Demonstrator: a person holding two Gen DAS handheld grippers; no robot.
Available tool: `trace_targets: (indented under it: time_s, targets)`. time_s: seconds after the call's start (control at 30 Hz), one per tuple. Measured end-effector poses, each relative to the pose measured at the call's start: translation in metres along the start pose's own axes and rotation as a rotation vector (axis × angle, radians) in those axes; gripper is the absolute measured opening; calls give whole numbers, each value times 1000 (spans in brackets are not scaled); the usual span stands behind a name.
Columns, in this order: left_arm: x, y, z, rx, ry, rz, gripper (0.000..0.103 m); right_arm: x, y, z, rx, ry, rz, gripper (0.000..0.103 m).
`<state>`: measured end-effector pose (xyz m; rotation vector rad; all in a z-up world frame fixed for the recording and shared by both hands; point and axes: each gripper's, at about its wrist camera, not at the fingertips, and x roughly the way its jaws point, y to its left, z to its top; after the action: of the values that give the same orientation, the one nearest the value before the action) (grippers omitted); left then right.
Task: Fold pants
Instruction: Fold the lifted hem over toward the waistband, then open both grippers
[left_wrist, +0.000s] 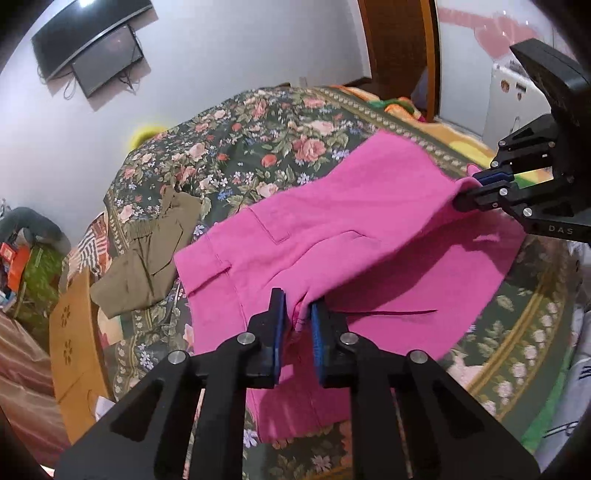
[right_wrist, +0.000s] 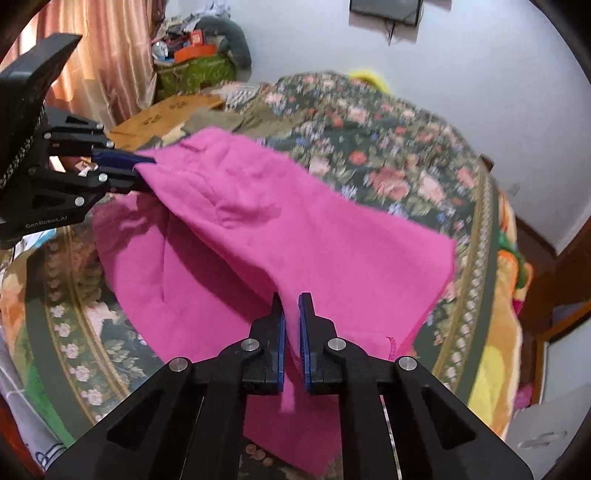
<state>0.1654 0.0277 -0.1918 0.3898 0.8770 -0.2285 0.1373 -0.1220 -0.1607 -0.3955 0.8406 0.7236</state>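
Bright pink pants (left_wrist: 351, 221) lie partly on a floral bedspread, with one layer lifted above the rest. My left gripper (left_wrist: 298, 306) is shut on a pinch of the pink cloth at its near edge. My right gripper (right_wrist: 291, 306) is shut on another edge of the same pants (right_wrist: 295, 229). In the left wrist view the right gripper (left_wrist: 469, 186) grips the cloth at the far right. In the right wrist view the left gripper (right_wrist: 142, 171) grips it at the far left. The cloth hangs between both grippers, folded over itself.
Olive-brown pants (left_wrist: 147, 258) lie crumpled on the bed to the left of the pink ones. A wooden footboard (left_wrist: 74, 343) borders the bed. The floral bedspread (left_wrist: 258, 147) stretches beyond. A wall TV (left_wrist: 92, 48), curtains (right_wrist: 103, 66) and a cluttered pile (right_wrist: 199, 51) stand around.
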Motion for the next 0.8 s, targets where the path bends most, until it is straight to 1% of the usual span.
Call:
trace_targets:
  time_s: [0.1, 0.17, 0.27, 0.4, 0.5, 0.63, 0.7, 0.8]
  targets:
    - [-8, -2, -6, -16, -6, -22, 14, -10, 5, -2, -19, -12, -28, 6]
    - [-9, -6, -11, -27, 1, -38, 14, -11, 12, -9, -44, 5, -51, 6]
    - [-9, -12, -19, -41, 12, -50, 14, -8, 16, -20, -40, 33, -54, 6]
    - [-8, -16, -30, -73, 20, -77, 13, -6, 20, -36, -9, 48, -44, 6]
    - [-11, -19, -35, -86, 17, -81, 12, -6, 23, -44, 22, 49, -31, 6]
    - [-12, -18, -40, -114, 32, -103, 13, -5, 27, -49, 43, 63, -23, 6]
    - [-11, -16, -43, -141, 51, -129, 13, -7, 28, -49, 53, 63, -21, 6]
    - [-15, -9, -48, -182, 56, -152, 17, -10, 24, -47, 82, 72, -8, 10]
